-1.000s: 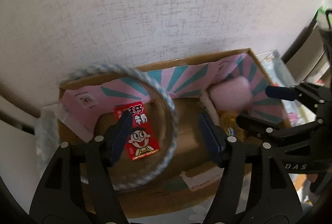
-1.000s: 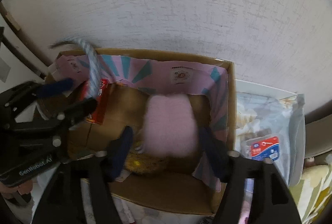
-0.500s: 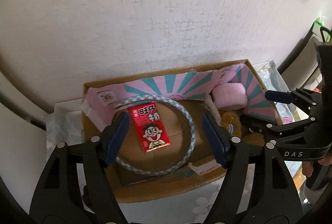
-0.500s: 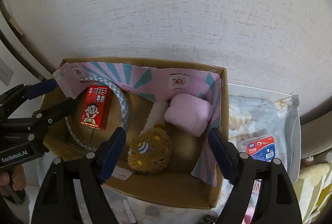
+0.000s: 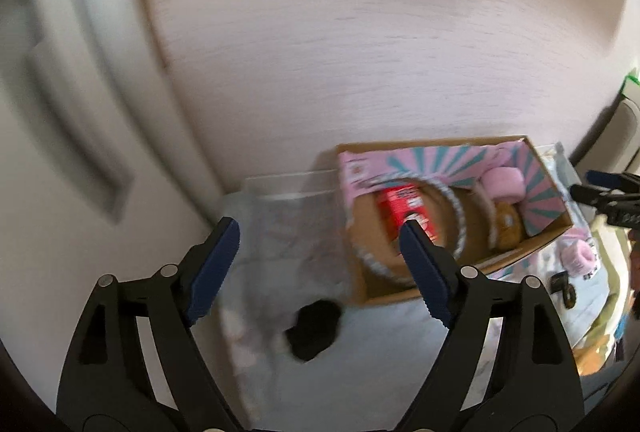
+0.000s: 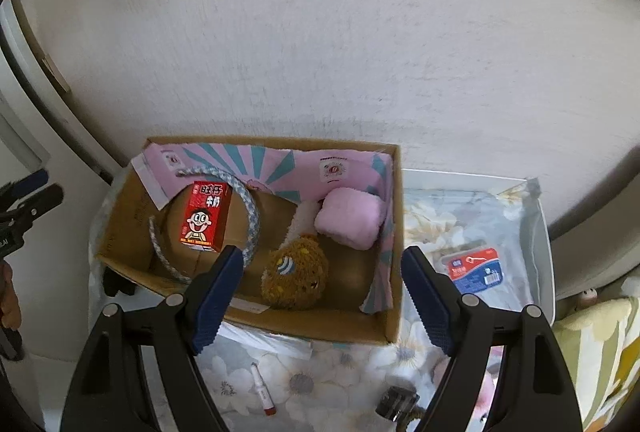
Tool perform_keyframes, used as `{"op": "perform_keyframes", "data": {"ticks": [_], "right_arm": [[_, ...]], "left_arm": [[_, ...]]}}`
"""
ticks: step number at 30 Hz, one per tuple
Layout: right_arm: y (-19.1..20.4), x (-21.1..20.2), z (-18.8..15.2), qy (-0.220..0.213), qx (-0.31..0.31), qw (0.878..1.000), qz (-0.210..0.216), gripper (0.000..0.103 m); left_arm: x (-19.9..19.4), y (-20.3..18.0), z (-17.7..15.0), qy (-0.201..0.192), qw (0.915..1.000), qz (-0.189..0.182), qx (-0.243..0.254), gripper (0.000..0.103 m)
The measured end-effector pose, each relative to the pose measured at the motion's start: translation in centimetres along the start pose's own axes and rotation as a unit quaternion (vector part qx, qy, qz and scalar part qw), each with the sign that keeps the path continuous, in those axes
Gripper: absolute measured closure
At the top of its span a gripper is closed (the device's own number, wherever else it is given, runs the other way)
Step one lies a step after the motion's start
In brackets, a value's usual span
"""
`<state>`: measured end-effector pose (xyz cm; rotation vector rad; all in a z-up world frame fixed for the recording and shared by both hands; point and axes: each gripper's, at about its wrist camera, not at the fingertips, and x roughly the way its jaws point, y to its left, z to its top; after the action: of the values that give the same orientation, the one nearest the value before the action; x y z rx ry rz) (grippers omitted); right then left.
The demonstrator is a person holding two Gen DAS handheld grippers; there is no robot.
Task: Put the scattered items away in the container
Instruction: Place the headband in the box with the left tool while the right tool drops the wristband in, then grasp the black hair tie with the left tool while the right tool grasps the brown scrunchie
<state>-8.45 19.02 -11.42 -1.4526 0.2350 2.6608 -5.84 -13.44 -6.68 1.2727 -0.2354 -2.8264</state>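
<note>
A cardboard box (image 6: 392, 312) with a pink and teal lining stands against the wall. In it lie a red milk carton (image 6: 206, 216), a blue-white rope ring (image 6: 252, 210), a brown plush toy (image 6: 296, 276) and a pink towel roll (image 6: 350, 218). My right gripper (image 6: 320, 292) is open and empty above the box's front edge. My left gripper (image 5: 316, 268) is open and empty, left of the box (image 5: 460, 272), above a black item (image 5: 316, 328) on the floral cloth.
A red-capped tube (image 6: 264, 390) and a dark small object (image 6: 396, 404) lie on the floral cloth in front of the box. A blue packet (image 6: 474, 268) lies right of the box. A pink roll (image 5: 576, 258) lies by the box in the left view.
Both grippers pulled back and up from the box. The ring and carton now lie in the box, the pink roll too. The left gripper swung left, off the box.
</note>
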Motion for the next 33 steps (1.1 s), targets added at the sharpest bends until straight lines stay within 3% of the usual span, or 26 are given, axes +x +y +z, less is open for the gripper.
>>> {"op": "perform_keyframes", "data": {"ticks": [5, 13, 22, 33], "right_arm": [[-0.5, -2.2, -1.0, -0.016, 0.009, 1.0, -0.01, 0.025], [-2.6, -3.6, -4.1, -0.024, 0.028, 0.999, -0.039, 0.025], [-7.4, -3.7, -9.0, 0.006, 0.081, 0.992, -0.093, 0.025], [-10.4, -1.5, -14.8, 0.056, 0.091, 0.988, -0.114, 0.025]], "left_arm": [[0.1, 2.1, -2.8, 0.027, 0.9995, 0.006, -0.015, 0.02], [3.2, 0.0, -7.3, 0.062, 0.9977, -0.018, 0.018, 0.012], [9.8, -1.7, -10.3, 0.121, 0.9912, -0.049, 0.024, 0.012], [13.0, -2.7, -11.8, 0.15, 0.9871, -0.049, 0.027, 0.012]]}}
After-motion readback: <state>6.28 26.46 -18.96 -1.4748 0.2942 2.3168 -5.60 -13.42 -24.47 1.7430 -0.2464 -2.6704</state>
